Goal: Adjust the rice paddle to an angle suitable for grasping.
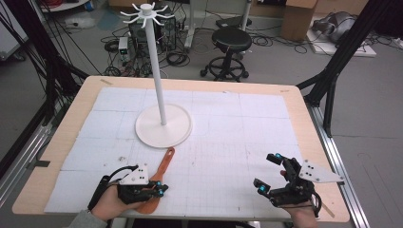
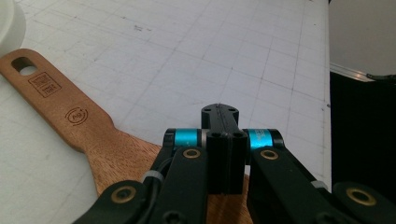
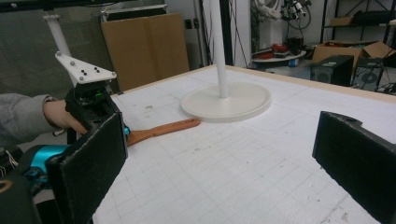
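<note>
Wooden and flat, the spatula (image 1: 159, 178) lies on the white gridded mat (image 1: 228, 142) near the table's front left, its handle end just short of the round base of the white stand (image 1: 164, 126) and its blade under the left gripper (image 1: 159, 189). From the high view that gripper rests low over the blade. Whether its jaws pinch the wood cannot be told there. The left gripper view settles the jaws: the two black pads meet flat with no gap, closed above the blade with nothing between them. It also shows a hanging hole and burnt-in marks on the spatula's (image 2: 70, 116) handle. The right gripper (image 1: 268, 173) sits at the front right, well apart from the spatula, jaws spread wide and holding nothing. Its own view shows the far-off spatula (image 3: 161, 129) beside the stand's base (image 3: 226, 103) and a grey sleeve (image 3: 18, 116) behind the left gripper.
</note>
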Tool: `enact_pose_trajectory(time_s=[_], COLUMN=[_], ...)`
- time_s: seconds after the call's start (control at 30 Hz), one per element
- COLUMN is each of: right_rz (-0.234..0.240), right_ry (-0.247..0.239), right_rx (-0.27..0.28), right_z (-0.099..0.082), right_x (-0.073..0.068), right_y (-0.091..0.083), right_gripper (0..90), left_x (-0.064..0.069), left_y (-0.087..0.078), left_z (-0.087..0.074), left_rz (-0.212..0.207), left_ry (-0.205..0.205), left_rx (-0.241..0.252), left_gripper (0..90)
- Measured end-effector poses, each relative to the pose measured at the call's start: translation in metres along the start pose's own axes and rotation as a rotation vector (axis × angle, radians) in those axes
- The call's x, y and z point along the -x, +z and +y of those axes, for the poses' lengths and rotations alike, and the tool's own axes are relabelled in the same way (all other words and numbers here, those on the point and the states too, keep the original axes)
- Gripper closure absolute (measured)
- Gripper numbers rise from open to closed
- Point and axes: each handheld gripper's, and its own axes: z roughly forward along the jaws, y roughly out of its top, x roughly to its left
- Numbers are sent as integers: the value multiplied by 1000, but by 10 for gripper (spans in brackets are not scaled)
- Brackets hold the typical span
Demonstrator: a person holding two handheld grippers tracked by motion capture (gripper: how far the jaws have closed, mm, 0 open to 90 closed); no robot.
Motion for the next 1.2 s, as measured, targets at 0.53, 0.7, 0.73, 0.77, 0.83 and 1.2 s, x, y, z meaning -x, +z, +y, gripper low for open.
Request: enact_pose_trajectory(time_s=[0.53,0.7,0.73,0.77,0.83,1.2], right_rz=[-1,1,2,5,8,29], right_ry=[2,5,10,3,4,2], right_rx=[-8,-11,-11,-11,-12,-20], right_z=[-1,-1,-1,-1,-1,0], right_x=[1,2,2,2,2,4], right_y=[1,3,3,4,6,16], right_gripper=[21,21,21,21,21,21], left_x=[3,2,2,2,1,-1], left_y=[-1,-8,-9,-11,-14,-26], left_z=[-1,-4,-6,-6,-8,-15], left_rz=[23,28,33,34,45,72], left_ry=[24,25,21,28,25,-3], left_rx=[-59,-62,-61,-65,-67,-71], left_gripper=[896,897,896,896,896,896])
